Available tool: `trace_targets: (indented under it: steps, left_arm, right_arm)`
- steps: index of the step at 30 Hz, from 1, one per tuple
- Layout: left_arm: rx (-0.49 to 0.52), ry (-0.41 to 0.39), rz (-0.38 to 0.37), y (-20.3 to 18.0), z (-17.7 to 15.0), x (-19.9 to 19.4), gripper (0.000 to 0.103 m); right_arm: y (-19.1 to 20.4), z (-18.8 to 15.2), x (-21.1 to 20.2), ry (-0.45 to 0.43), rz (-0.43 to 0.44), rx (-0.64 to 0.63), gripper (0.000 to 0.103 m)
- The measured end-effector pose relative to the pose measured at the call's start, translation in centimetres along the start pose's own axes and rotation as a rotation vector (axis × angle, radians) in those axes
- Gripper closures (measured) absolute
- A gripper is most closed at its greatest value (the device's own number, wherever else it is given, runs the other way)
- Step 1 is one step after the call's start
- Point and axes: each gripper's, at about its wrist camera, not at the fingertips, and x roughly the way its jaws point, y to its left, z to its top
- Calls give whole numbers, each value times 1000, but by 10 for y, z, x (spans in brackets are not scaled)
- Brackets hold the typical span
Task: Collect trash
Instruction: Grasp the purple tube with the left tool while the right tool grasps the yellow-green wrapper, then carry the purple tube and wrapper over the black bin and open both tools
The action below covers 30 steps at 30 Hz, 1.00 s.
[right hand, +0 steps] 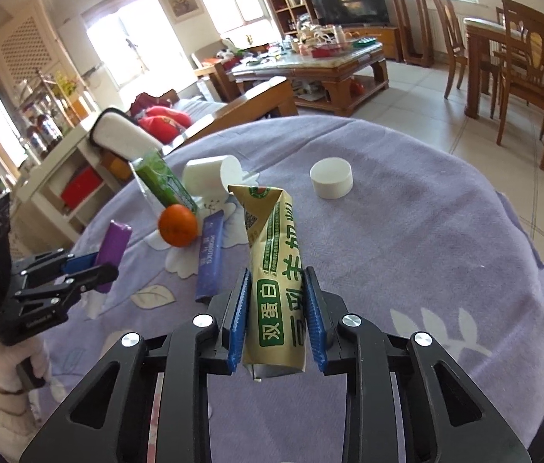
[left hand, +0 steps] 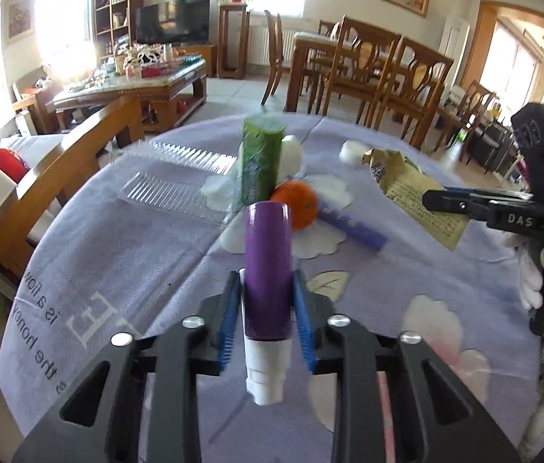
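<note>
My left gripper (left hand: 267,281) is shut on a purple tube (left hand: 268,266) with a white cap, held above the purple tablecloth (left hand: 136,270). It also shows in the right wrist view (right hand: 111,247). My right gripper (right hand: 276,277) is shut on a beige and green milk carton (right hand: 272,266), also seen in the left wrist view (left hand: 414,196). On the cloth lie a green packet (left hand: 262,162), an orange (left hand: 297,202), a purple wrapper (left hand: 353,227), a clear plastic tray (left hand: 171,185) and a white lid (right hand: 331,177).
A white cup (right hand: 210,173) lies on its side behind the orange. A wooden sofa (left hand: 40,193) stands left of the table, a cluttered coffee table (left hand: 136,81) behind it, dining chairs (left hand: 387,65) at the far right.
</note>
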Motion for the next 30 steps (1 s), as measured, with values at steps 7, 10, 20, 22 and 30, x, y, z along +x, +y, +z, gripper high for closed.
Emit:
trace_targets:
  steps: [7, 10, 20, 22, 30]
  left_arm:
    - [19, -75, -34, -34, 1, -33, 78]
    - [28, -102, -72, -55, -1, -43, 78]
    - [125, -141, -166, -138, 4, -52, 78]
    - [153, -146, -190, -160, 4, -52, 78]
    - [245, -149, -311, -241, 7, -36, 78]
  right_arm:
    - [5, -14, -60, -69, 12, -15, 75]
    - [4, -23, -88, -93, 9, -22, 75]
    - [-32, -68, -178, -162, -52, -3, 75]
    - [-44, -78, -194, -174, -67, 12, 75]
    - [-95, -122, -246, -188, -147, 85, 75]
